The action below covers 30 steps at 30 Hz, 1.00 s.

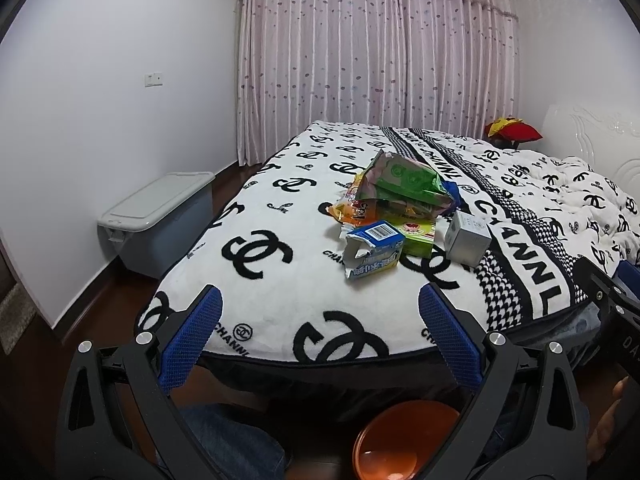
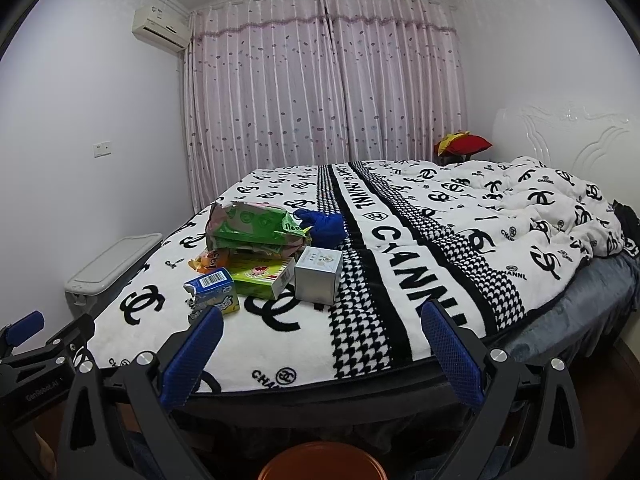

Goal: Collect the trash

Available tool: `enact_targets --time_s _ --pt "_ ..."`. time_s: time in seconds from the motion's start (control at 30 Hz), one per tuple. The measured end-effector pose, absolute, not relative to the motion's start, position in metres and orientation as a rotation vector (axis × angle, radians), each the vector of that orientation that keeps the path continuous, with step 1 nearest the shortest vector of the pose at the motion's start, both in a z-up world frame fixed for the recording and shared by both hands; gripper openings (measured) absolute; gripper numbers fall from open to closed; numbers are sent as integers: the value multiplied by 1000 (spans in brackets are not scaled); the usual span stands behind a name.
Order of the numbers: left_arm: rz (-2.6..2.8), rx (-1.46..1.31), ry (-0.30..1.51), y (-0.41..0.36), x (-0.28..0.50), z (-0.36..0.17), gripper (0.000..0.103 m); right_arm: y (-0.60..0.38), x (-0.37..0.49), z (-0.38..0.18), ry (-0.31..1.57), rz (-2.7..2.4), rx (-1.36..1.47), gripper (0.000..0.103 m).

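Observation:
A pile of trash lies on the bed (image 1: 280, 208): a torn blue carton (image 1: 374, 250) (image 2: 214, 290), a green box (image 1: 418, 236) (image 2: 262, 278), a silver box (image 1: 468, 238) (image 2: 318, 276), a crumpled green bag (image 1: 404, 180) (image 2: 252, 226), an orange wrapper (image 1: 354, 210) (image 2: 210, 260) and a blue item (image 2: 324, 226). My left gripper (image 1: 320, 308) is open and empty, at the bed's near edge, short of the pile. My right gripper (image 2: 322, 330) is open and empty, also at the near edge. An orange bin (image 1: 404, 440) (image 2: 320, 462) sits on the floor below both grippers.
A grey lidded storage box (image 1: 160, 216) (image 2: 108, 268) stands on the floor left of the bed by the wall. A red and yellow cushion (image 1: 512, 128) (image 2: 462, 144) lies at the far right. Curtains (image 2: 320, 100) hang behind. A white headboard (image 2: 568, 140) is at the right.

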<state>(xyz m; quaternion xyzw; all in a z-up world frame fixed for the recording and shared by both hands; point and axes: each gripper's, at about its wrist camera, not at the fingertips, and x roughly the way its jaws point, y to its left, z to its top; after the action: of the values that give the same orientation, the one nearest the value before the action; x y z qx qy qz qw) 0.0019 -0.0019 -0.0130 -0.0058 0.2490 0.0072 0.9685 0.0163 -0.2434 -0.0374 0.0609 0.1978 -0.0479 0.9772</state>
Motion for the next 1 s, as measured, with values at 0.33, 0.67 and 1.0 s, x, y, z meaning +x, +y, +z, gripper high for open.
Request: enact_targets --time_s 0.33,0.67,1.0 --pt "14 -7 508 -5 2 -16 96 -245 17 -39 403 -103 128 98" --pt "15 1 509 -7 2 -15 96 -247 17 -38 401 -102 127 98" --pt "16 3 511 -8 3 -15 96 -251 17 -36 403 -106 131 98"
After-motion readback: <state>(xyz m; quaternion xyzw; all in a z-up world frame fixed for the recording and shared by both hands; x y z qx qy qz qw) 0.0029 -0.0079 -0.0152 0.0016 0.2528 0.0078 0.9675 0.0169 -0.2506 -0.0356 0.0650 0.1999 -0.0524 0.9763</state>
